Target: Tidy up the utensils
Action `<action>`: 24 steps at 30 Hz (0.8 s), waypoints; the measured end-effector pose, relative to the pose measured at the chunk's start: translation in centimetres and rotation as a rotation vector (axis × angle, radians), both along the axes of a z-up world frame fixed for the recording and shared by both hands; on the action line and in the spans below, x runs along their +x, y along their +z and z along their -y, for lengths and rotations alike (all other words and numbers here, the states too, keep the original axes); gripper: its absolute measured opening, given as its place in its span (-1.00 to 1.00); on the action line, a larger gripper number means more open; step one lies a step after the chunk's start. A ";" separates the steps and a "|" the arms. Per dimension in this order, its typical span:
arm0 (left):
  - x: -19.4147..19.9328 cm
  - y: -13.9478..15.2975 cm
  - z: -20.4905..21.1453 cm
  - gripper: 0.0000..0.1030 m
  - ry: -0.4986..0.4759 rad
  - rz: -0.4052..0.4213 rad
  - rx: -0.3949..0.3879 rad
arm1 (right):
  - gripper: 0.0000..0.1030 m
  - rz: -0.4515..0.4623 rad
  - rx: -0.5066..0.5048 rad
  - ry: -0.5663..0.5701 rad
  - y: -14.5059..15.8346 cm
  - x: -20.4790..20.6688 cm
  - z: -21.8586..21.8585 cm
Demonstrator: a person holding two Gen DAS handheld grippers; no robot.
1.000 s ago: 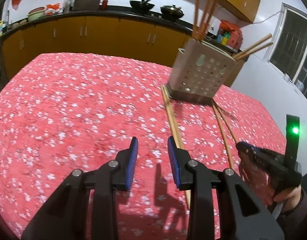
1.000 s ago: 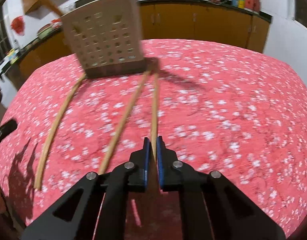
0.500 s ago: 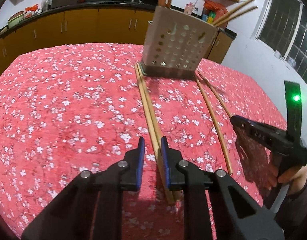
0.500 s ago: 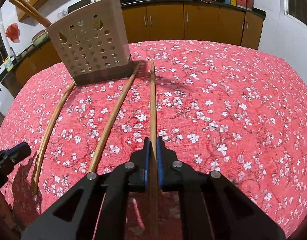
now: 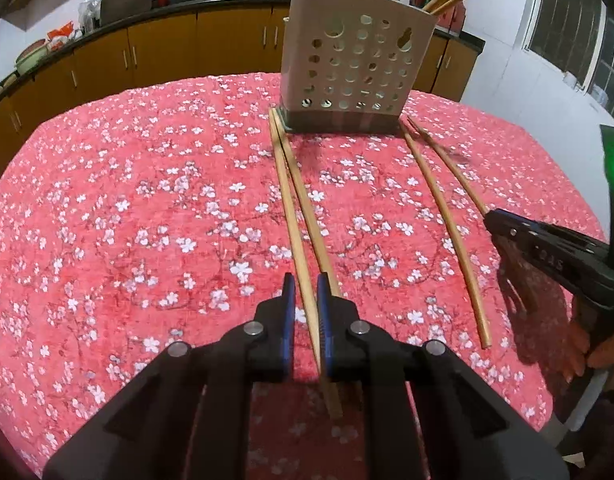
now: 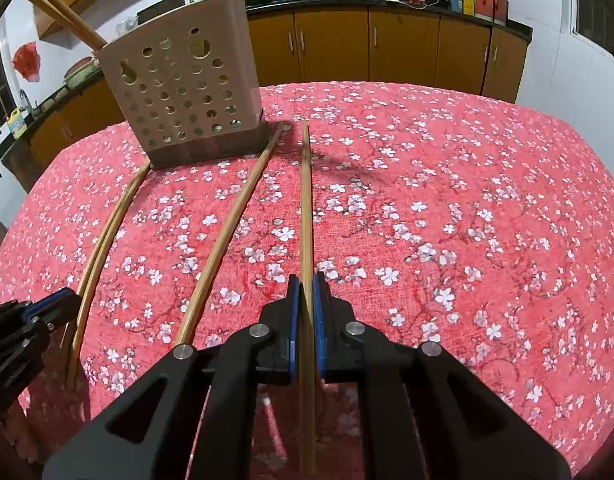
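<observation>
A perforated beige utensil holder (image 5: 353, 64) stands at the far side of the red floral table and holds several chopsticks; it also shows in the right wrist view (image 6: 183, 96). Several wooden chopsticks lie on the cloth in front of it. My left gripper (image 5: 306, 300) is nearly closed around one chopstick (image 5: 292, 216) of a pair, the second chopstick (image 5: 307, 204) lying just right of it. My right gripper (image 6: 306, 300) is shut on another chopstick (image 6: 306, 216). A loose chopstick (image 6: 227, 236) lies to its left. The right gripper also appears in the left wrist view (image 5: 547, 252).
The red floral tablecloth (image 5: 127, 220) covers the table. Two more chopsticks (image 5: 447, 216) lie at the right of the holder. Brown kitchen cabinets (image 6: 387, 48) and a counter with pans stand behind the table. The left gripper's tip shows in the right wrist view (image 6: 35, 312).
My left gripper moved right over the chopstick pair and closed from wide open to nearly shut around one. The right gripper stayed shut on its chopstick.
</observation>
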State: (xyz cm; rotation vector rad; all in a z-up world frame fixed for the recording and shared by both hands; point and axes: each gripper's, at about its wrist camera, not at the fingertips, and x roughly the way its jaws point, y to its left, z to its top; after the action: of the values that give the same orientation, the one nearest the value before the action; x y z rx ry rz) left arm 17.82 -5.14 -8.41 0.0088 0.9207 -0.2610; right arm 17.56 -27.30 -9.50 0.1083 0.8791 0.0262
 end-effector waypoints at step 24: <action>3.2 0.3 -6.2 -0.85 0.126 0.003 -0.051 | -0.84 0.009 0.053 -0.030 -0.3 1.5 2.4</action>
State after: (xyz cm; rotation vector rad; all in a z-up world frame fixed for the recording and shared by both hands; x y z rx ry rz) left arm 21.04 1.09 -8.15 -0.0954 0.9073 -0.1676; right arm 19.06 -29.66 -9.83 0.1710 0.8677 0.0218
